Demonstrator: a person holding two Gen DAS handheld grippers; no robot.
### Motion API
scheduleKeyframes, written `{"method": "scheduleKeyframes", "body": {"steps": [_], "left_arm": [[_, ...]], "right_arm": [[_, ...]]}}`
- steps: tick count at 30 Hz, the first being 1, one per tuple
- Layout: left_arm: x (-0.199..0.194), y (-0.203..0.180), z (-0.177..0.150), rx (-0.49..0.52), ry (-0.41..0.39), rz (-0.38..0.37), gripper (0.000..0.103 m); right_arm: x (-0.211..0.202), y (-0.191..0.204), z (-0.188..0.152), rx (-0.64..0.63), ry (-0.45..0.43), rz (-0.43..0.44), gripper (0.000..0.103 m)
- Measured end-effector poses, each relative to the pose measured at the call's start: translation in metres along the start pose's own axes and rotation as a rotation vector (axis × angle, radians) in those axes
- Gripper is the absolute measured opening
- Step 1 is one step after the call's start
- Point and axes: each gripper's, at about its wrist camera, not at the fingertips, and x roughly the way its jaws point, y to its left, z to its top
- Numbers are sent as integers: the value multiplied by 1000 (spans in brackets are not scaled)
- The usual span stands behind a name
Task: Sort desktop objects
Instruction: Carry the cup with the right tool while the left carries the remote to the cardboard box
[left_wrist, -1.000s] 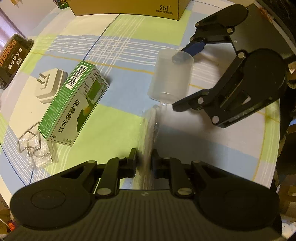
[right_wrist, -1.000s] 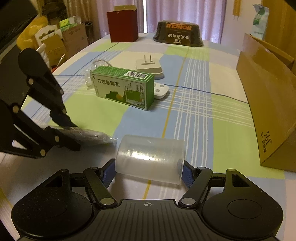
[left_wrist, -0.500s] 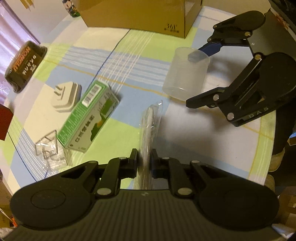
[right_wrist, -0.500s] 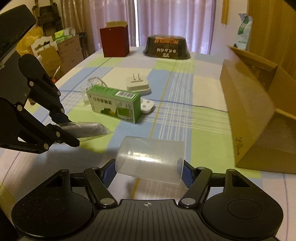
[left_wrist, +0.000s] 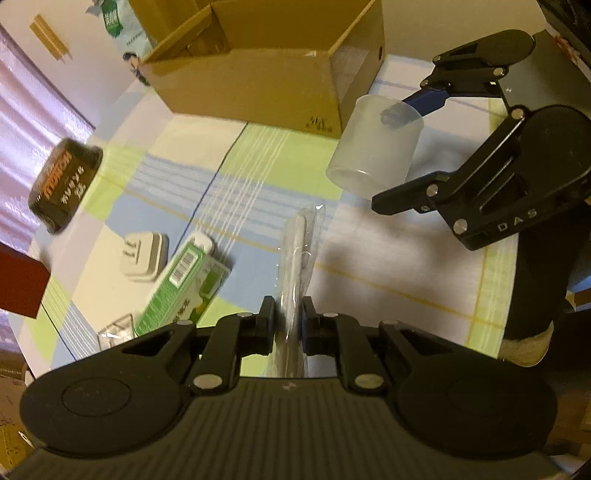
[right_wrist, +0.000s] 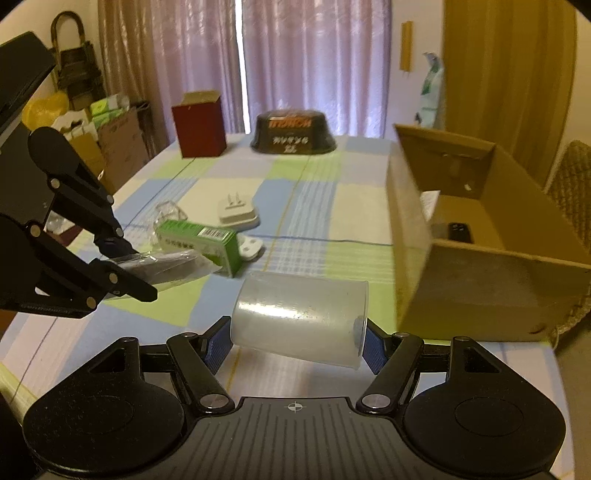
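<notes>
My left gripper (left_wrist: 289, 318) is shut on a clear plastic packet (left_wrist: 298, 254) with a pale stick inside, held above the checked tablecloth. The same packet (right_wrist: 173, 264) shows dark in the right wrist view, pinched by the left gripper (right_wrist: 138, 271). My right gripper (right_wrist: 295, 341) is shut on a frosted plastic cup (right_wrist: 301, 319) lying on its side between the blue pads. In the left wrist view that cup (left_wrist: 375, 151) hangs in the right gripper (left_wrist: 410, 142), near the open cardboard box (left_wrist: 258, 74). That box (right_wrist: 480, 258) stands to the right, with a dark item inside.
On the cloth lie a green carton (right_wrist: 201, 242), a white plug adapter (right_wrist: 236, 212), a small white piece (right_wrist: 251, 247) and a clear plastic holder (left_wrist: 116, 330). A black bowl (right_wrist: 293, 133) and a dark red box (right_wrist: 199, 123) stand at the far end.
Both grippers have risen and tilted up with their loads. The cardboard box's open inside has come into view, and the cup sits closer to it.
</notes>
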Motion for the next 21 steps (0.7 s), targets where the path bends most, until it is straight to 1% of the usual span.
{"method": "scheduleKeyframes", "body": {"steps": [11,21], "left_arm": [[-21,-22,42,51,-27,25,10],[-26,-31,98,114,-69,34,10]], "right_arm": [[-47,-43,16,56,-77,-43,70],[-74,-92,38,98,-141,-100,70]]}}
